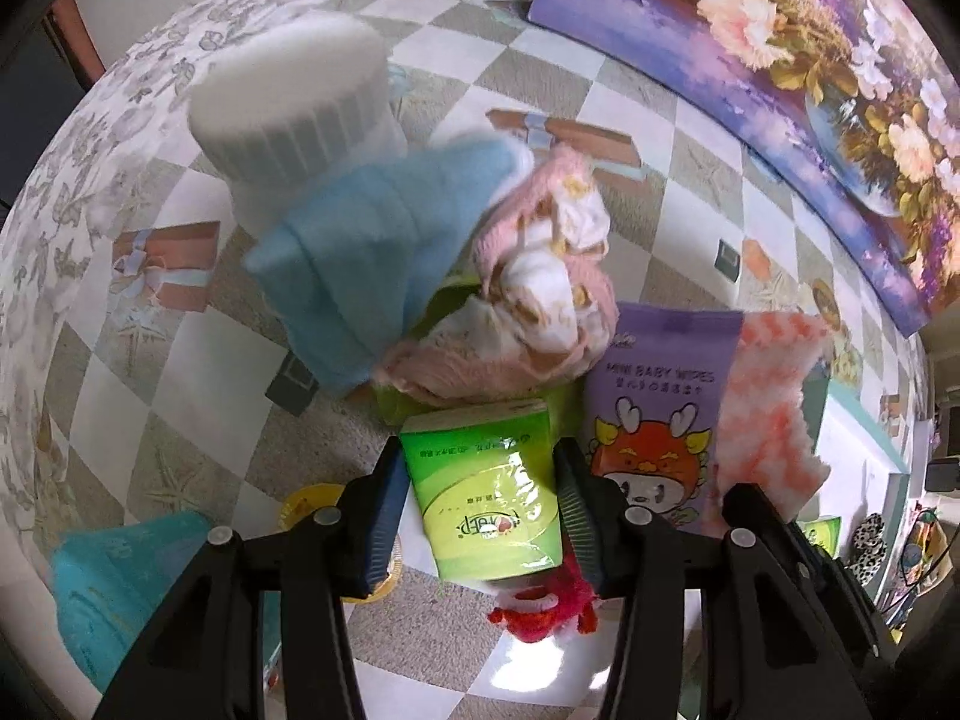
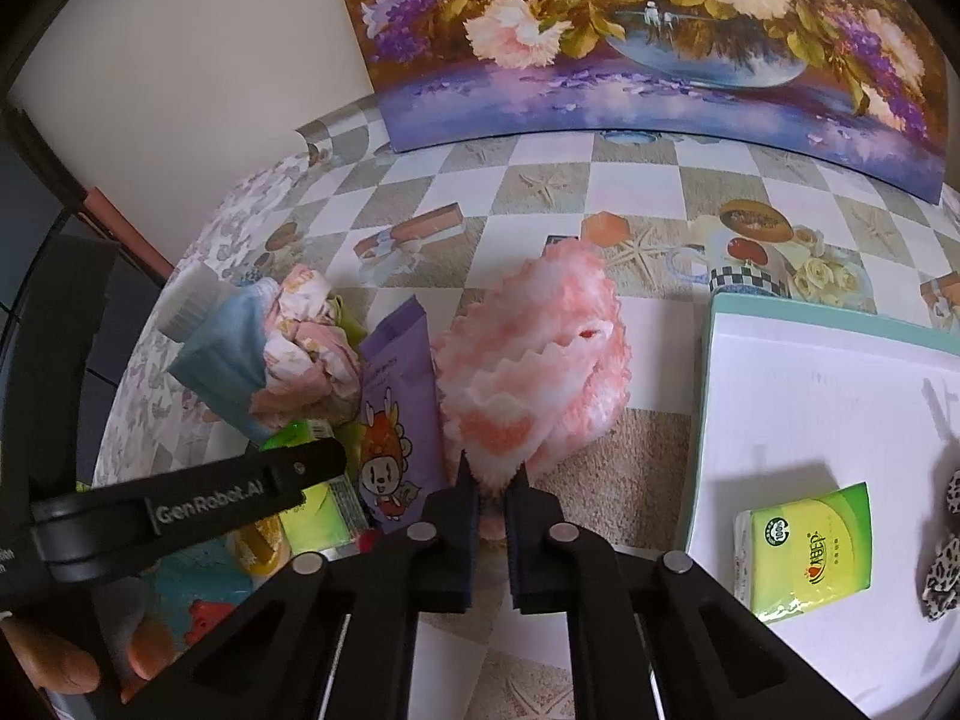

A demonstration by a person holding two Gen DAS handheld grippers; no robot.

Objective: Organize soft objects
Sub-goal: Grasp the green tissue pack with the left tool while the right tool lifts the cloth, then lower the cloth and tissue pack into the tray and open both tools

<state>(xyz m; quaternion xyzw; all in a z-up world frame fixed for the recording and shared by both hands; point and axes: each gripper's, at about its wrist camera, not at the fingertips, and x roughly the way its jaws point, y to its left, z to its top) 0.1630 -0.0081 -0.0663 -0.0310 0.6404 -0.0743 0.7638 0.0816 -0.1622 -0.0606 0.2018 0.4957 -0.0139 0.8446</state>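
Your worktop [image 2: 636, 192], covered in a grey-and-white checked oilcloth, carries a floral painting [image 2: 660, 42] propped along its far edge. A flat white tray with a teal rim [image 2: 714, 360] lies at the right side and holds one green tissue pack [image 2: 810, 546]. Beside the tray sits the fluffy pink-and-white scalloped cloth [image 2: 534, 354], touching the upright purple pack of baby wipes [image 2: 396, 402]. Your right tongs [image 2: 492, 480] are pinched together on the cloth's near edge. Your left tongs [image 1: 480, 504] are clamped on a second green plastic-wrapped tissue pack [image 1: 486, 492], in front of the crumpled pink and folded blue cloths [image 1: 432, 252].
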